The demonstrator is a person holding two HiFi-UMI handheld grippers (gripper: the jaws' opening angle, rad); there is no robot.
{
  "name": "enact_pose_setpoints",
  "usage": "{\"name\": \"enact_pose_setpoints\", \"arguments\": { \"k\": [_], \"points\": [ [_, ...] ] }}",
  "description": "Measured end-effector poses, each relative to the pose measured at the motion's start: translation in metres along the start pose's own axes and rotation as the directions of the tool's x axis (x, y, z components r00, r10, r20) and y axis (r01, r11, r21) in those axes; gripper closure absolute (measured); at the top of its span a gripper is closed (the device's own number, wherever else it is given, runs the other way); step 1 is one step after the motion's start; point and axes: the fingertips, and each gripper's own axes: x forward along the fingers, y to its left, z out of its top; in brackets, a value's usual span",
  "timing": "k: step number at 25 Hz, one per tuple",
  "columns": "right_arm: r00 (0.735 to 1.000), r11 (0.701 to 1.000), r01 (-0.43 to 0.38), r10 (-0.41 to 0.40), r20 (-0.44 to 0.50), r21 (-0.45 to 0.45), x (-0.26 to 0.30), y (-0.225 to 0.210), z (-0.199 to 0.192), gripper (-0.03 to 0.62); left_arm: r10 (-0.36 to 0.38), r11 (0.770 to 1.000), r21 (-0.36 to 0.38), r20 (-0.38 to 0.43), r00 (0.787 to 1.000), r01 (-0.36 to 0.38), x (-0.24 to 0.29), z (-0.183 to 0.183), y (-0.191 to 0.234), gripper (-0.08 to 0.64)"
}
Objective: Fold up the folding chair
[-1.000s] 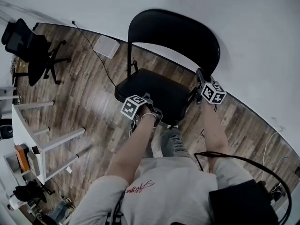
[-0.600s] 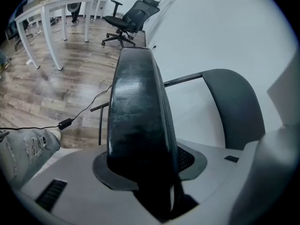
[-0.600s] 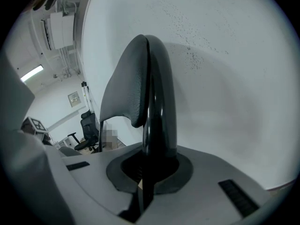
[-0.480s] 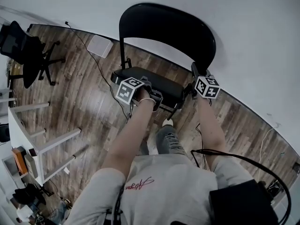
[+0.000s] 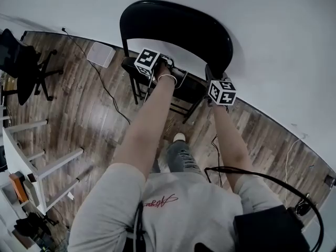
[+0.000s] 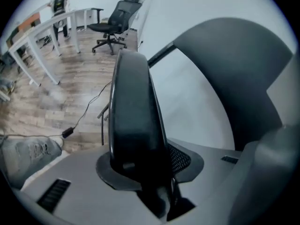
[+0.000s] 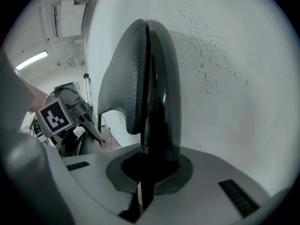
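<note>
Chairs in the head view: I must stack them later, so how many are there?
2. The folding chair is at top centre, straight ahead; the office chair is at the far left edge. Others may lie outside the frame.

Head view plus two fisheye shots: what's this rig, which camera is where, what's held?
No robot: a person holds a two-finger gripper in each hand. The head view looks down from their head; the other two cameras ride on the grippers. A black folding chair stands on the wood floor, its seat tipped up. The left gripper is at the seat; its fingers are closing, nothing visible between them. The right gripper is shut and empty, beside the chair's frame.
</note>
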Motion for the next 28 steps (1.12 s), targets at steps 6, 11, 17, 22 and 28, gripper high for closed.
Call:
{"name": "enact_pose_setpoints", "arguments": {
  "k": [6, 11, 17, 22, 28],
  "points": [
    [0.998, 0.99, -0.054, 0.048, -0.05, -0.131, 0.0, 0.001, 0.024, 0.578, 0.036, 0.996, 0.077, 0.028, 0.999, -0.038, 0.021, 0.001, -0.03, 0.388],
    [0.997, 0.992, -0.057, 0.052, -0.049, -0.116, 0.0, 0.0, 0.027, 0.578, 0.076, 0.992, 0.095, 0.036, 0.996, -0.079, 0.031, 0.003, -0.041, 0.377],
    [0.999, 0.993, -0.032, 0.029, -0.027, -0.112, -0.003, -0.002, 0.027, 0.578, 0.024, 0.986, 0.165, -0.007, 1.0, -0.023, 0.031, 0.001, -0.046, 0.355],
    [1.0, 0.994, 0.001, 0.001, 0.018, -0.111, -0.008, -0.002, 0.025, 0.486, -0.111, 0.948, 0.293, -0.054, 0.992, 0.122, 0.017, 0.014, -0.048, 0.233],
    [0.992, 0.992, 0.123, -0.122, 0.043, -0.027, -0.055, -0.02, -0.012, 0.399, -0.291, 0.872, 0.361, -0.163, 0.943, 0.331, -0.023, 0.014, -0.033, 0.156]
  ]
}}
